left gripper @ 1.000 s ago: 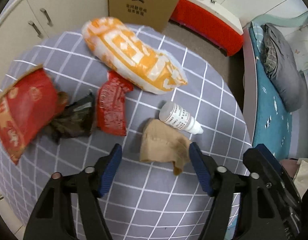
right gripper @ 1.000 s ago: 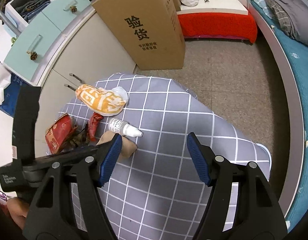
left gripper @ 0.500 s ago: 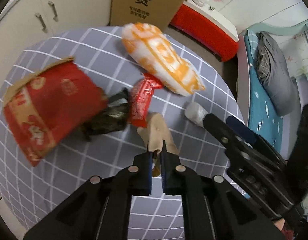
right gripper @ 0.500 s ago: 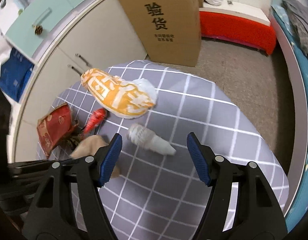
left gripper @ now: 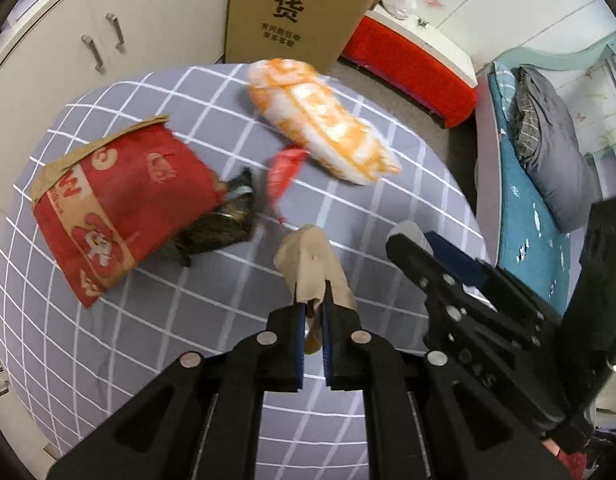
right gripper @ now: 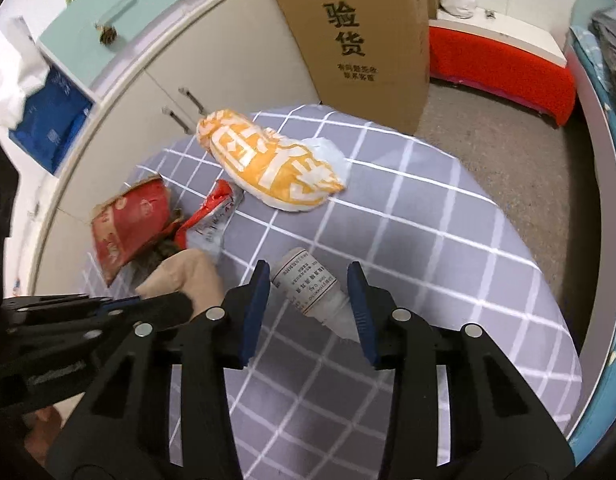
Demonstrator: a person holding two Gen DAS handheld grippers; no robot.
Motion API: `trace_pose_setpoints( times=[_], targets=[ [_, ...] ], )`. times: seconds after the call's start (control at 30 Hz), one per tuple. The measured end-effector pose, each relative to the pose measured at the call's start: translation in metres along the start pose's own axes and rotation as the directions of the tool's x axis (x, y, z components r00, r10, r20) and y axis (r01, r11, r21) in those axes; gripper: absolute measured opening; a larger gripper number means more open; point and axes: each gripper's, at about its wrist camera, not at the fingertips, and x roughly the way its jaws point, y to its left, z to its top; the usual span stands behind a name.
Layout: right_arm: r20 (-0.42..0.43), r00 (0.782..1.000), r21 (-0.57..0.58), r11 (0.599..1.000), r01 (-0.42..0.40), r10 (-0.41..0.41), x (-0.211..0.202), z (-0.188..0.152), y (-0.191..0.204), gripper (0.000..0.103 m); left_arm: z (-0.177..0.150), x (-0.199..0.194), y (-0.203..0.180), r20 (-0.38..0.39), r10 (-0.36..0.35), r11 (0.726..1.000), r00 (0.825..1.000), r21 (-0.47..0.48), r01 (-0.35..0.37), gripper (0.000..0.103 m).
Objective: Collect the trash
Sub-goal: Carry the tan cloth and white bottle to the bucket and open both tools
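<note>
Through my left wrist camera, my left gripper (left gripper: pixel 315 307) is clamped on the crumpled tan paper (left gripper: pixel 313 265). Its blue pads pinch the lower edge of that soft, creased wad, and the rest of it stands up ahead of the fingertips over the grey checked tablecloth (left gripper: pixel 156 312). To the left of it lies a flattened red paper carton (left gripper: pixel 120 204) with a torn brown rim, and a dark crumpled wrapper (left gripper: pixel 224 226) sits tucked against the carton's right end. A small red wrapper (left gripper: pixel 284 172), blurred here, lies beyond the paper, touching the long orange-and-white bag (left gripper: pixel 322 120) that stretches diagonally toward the cardboard box (left gripper: pixel 304 4) standing behind the table. My right gripper (left gripper: pixel 418 246) comes in from the right, with the pale end of the small bottle (left gripper: pixel 408 232) just showing at its tip.

Through my right wrist camera, my right gripper (right gripper: pixel 308 300) straddles the small white bottle (right gripper: pixel 308 284), which lies on its side on the cloth, its printed label up and its tapered cap end pointing toward me. The jaws have just been closing, with the bottle between them. The right pad looks to touch the bottle's shoulder, while a sliver of cloth shows by the left pad, so I cannot tell whether the grip is firm. My left gripper (right gripper: pixel 180 308) appears at lower left with the tan paper bunched at its tip.
</note>
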Motion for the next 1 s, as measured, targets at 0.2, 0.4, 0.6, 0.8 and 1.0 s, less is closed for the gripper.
trace_pose_setpoints(
  times=[0.2,0.4,0.6,0.8,1.0],
  targets=[
    [0.045,0.999,0.1,0.995,-0.02,0.015,-0.053,-0.025,-0.04,0.04,-0.014,-0.006,-0.053,0.011,-0.031,0.997,0.999,0.066,0.03,0.007],
    [0.101,0.995,0.192,0.981,0.001,-0.02,-0.114,-0.055,-0.093,0.04,-0.039,-0.005,-0.127,-0.01,-0.084,0.982,0.996,0.166,0.085,0.007],
    [0.147,0.987,0.283,0.959,0.028,-0.072,-0.167,-0.085,-0.147,0.04,-0.068,0.003,-0.2,-0.043,-0.102,0.958,0.994,0.263,0.11,0.007],
    [0.167,0.977,0.368,0.928,0.062,-0.132,-0.207,-0.116,-0.198,0.041,-0.096,0.012,-0.26,-0.079,-0.101,0.935,0.992,0.333,0.122,0.007],
    [0.179,0.967,0.437,0.895,0.086,-0.18,-0.232,-0.14,-0.234,0.061,-0.118,0.019,-0.303,-0.106,-0.091,0.915,0.99,0.384,0.125,0.007]
  ],
)
